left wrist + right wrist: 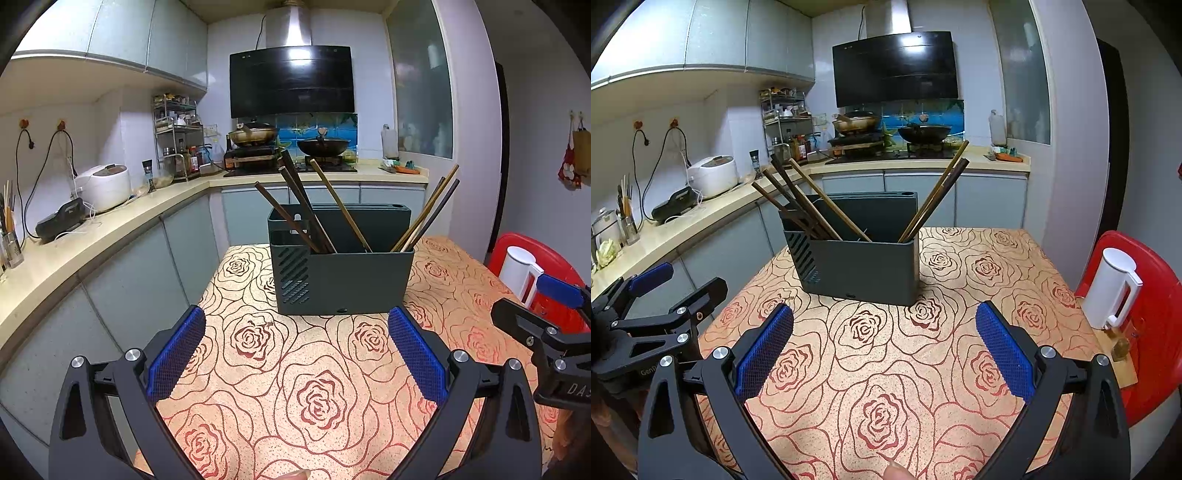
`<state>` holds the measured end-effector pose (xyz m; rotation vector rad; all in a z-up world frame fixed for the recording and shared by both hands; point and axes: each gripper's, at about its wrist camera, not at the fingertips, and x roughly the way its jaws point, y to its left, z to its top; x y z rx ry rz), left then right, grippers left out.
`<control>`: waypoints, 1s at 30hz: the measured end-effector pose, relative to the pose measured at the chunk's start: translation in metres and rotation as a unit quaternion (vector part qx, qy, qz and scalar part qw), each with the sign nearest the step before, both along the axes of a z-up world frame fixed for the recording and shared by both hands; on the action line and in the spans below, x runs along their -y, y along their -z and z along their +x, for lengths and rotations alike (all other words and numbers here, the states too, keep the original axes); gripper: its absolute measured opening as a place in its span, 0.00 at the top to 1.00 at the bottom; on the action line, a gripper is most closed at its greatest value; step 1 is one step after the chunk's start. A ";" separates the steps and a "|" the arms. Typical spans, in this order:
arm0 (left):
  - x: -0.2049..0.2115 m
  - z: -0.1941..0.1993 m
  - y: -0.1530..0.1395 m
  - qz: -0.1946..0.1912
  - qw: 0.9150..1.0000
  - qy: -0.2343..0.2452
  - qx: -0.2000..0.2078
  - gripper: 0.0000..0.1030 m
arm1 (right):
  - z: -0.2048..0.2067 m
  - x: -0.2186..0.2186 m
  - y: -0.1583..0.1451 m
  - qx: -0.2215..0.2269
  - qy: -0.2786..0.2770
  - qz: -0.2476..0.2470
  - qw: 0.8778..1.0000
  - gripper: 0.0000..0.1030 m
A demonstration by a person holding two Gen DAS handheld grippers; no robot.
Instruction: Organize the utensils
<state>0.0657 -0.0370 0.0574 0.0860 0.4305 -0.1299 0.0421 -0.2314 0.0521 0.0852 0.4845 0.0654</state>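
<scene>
While chopsticks (325, 206) lean inside the dark holder (343, 273), both the left hand-held gripper (297, 354) and right hand-held gripper (884, 350) gape empty.

Black plastic left gripper (295, 349) with blue mesh-textured pads (177, 354), silver screws, matching right gripper (884, 345), fingertip at bottom edge.

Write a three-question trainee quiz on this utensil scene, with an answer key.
1. True or false: the left tongs hold a chopstick.
2. Multiple choice: the chopsticks stand in A) the dark holder, B) the white kettle, C) the wok.
3. Fill in: the holder stands on a tablecloth patterned with ____.

Key: 1 false, both the left and right tongs are open and empty; 2 A; 3 roses.
</scene>
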 end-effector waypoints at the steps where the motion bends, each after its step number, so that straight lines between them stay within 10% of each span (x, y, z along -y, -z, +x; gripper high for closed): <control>1: 0.000 0.000 0.000 0.000 1.000 0.000 0.000 0.07 | 0.000 0.000 0.000 0.000 0.000 0.000 1.000 0.07; 30: -0.005 -0.001 -0.006 -0.006 1.000 -0.006 0.007 0.07 | 0.000 0.002 0.001 -0.001 0.001 0.001 1.000 0.07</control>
